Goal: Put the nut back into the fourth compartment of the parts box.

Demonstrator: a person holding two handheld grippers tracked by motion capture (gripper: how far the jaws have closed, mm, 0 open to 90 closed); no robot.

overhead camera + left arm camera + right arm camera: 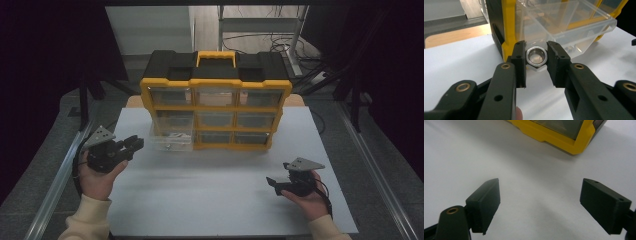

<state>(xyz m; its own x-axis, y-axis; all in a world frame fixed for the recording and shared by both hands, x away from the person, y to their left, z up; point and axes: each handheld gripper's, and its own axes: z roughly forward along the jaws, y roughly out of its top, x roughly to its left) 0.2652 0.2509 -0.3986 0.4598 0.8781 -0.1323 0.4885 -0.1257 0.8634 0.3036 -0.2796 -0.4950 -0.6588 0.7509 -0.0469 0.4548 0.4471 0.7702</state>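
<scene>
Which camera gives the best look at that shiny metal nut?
The left gripper view: the nut sits close up, pinched between the left gripper jaws, its hole facing the camera. The high view shows that gripper, the nut too small to tell.

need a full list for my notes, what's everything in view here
parts organiser: one, yellow frame with black top and yellow handle, at the far middle of the table
pulled-out drawer: one, clear plastic, sticking out at the organiser's lower left, small parts inside
hex nut: one, silver metal, clamped between the left gripper's fingers, in front of the drawer
table: one, white top
cables: several, dark, on the floor behind the table
left gripper: one, black, at the table's left, closed on the nut
right gripper: one, black, at the table's right, fingers wide apart, nothing between them
sleeves: two, cream, at the bottom edge
</scene>
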